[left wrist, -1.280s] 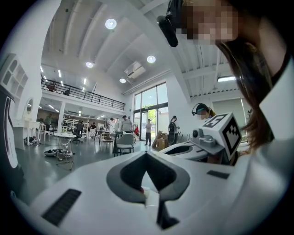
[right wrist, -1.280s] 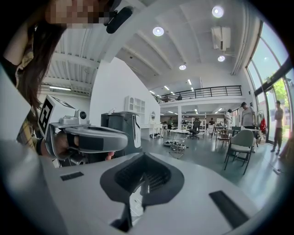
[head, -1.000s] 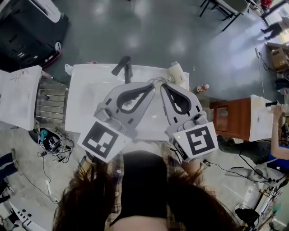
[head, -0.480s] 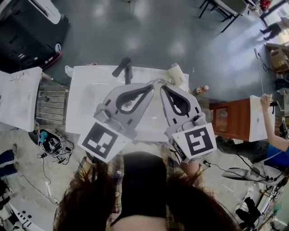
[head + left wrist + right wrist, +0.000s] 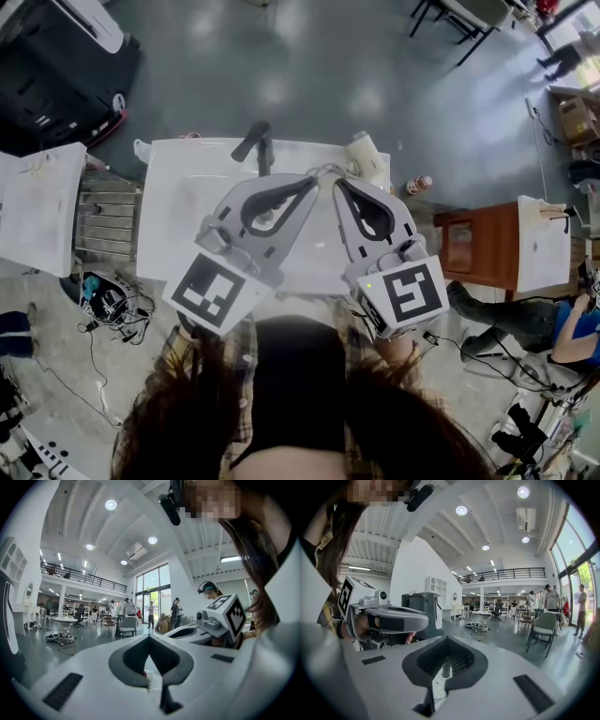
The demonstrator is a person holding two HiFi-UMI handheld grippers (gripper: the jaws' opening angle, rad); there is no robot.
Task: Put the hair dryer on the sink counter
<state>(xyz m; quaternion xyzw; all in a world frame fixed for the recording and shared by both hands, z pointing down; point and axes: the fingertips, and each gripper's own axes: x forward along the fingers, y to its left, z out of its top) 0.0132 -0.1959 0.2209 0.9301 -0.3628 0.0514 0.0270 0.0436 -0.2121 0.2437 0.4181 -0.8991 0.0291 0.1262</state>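
Hair dryer (image 5: 368, 150), cream-coloured, lies on sink counter (image 5: 178, 202).

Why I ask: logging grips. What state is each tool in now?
Left tool: closed, holding nothing.
Right tool: closed, holding nothing.

The cream-coloured hair dryer (image 5: 367, 152) is lying on the white sink counter (image 5: 183, 192), resting at its far right corner, close to the edge.
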